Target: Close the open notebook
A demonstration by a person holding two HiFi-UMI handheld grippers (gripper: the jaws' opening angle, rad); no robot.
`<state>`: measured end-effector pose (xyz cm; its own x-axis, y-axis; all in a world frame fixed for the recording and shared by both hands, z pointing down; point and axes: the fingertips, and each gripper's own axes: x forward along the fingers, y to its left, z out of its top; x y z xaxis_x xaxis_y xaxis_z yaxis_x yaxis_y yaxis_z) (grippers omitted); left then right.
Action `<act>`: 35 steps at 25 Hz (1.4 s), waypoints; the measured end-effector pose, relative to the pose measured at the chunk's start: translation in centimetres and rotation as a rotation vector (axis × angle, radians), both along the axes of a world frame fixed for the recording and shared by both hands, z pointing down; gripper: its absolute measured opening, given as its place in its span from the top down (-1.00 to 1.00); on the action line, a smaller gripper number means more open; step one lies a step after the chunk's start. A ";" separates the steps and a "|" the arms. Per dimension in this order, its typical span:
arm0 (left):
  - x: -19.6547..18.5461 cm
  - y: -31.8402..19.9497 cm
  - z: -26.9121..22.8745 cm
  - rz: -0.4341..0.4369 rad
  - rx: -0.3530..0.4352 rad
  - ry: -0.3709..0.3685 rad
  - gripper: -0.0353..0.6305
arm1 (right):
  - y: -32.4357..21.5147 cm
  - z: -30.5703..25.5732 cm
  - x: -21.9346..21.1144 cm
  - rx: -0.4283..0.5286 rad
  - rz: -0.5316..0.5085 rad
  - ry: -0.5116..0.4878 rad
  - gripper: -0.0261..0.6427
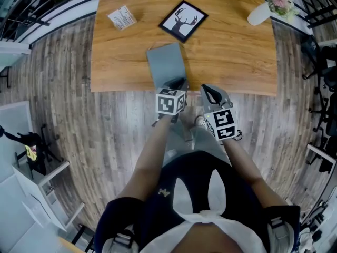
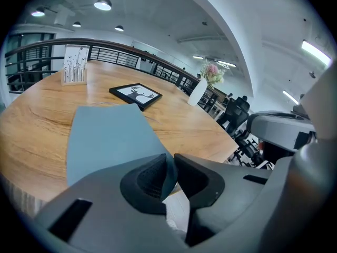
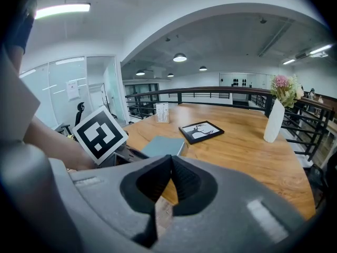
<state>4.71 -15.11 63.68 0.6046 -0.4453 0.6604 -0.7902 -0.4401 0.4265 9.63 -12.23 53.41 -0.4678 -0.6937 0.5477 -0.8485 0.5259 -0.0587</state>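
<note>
The grey-blue notebook lies flat with its cover down on the wooden table, near the front edge. My left gripper is at its near right corner. In the left gripper view the notebook runs away from my left gripper, and the corner of the cover sits pinched in the narrow gap between the jaws. My right gripper hovers just off the table's front edge, to the right of the notebook. In its own view my right gripper is shut with nothing between the pads, and the notebook lies ahead on the left.
A black-framed deer picture lies just behind the notebook. A small card stand is at the back left, and a white vase with flowers at the back right. The floor is wood planks, with office chairs to the right.
</note>
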 end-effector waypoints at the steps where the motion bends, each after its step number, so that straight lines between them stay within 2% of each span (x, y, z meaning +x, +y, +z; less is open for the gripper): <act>1: 0.1 0.0 0.1 0.001 -0.002 -0.005 0.71 | -0.1 0.0 0.0 -0.001 0.002 0.000 0.93; 19: 1.3 0.1 2.4 0.040 -0.001 -0.137 0.63 | -0.1 0.1 0.6 -0.002 0.029 -0.004 0.93; 21: 1.5 0.2 2.4 0.063 -0.006 -0.121 0.58 | -0.1 0.0 0.7 0.003 0.031 -0.006 0.93; 26: 2.3 0.9 1.2 0.093 -0.068 -0.022 0.37 | 0.1 -0.6 0.9 0.010 0.034 -0.010 0.93; 35: 1.8 0.7 -4.2 0.071 0.074 0.024 0.36 | 0.5 -2.6 1.2 0.050 0.026 -0.019 0.93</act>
